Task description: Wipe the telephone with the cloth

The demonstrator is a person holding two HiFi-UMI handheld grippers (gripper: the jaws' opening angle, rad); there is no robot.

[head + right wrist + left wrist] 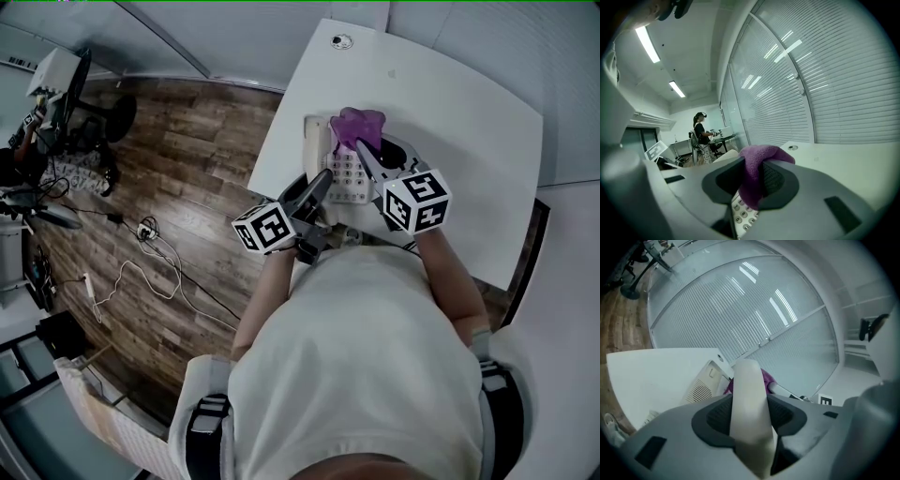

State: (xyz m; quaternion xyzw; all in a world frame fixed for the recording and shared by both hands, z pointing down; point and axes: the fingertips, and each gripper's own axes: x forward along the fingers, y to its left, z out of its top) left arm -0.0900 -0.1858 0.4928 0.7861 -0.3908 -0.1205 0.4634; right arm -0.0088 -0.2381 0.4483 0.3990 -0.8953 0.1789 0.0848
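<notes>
We find the right gripper (752, 180) clamped on a purple cloth (757, 164), which bunches above the jaws and hangs below them over the keypad (743, 215). Whether the cloth touches the keys we cannot tell.

The left gripper (750, 420) is closed on the cream handset (746, 380), jaws set wide round it and the handset standing out upward between them.

In the head view the telephone (347, 173) sits on the white table (469, 122) near its left edge, directly ahead of both grippers. Window blinds (825, 70) run behind the table. A person (700, 129) sits at a far desk.
</notes>
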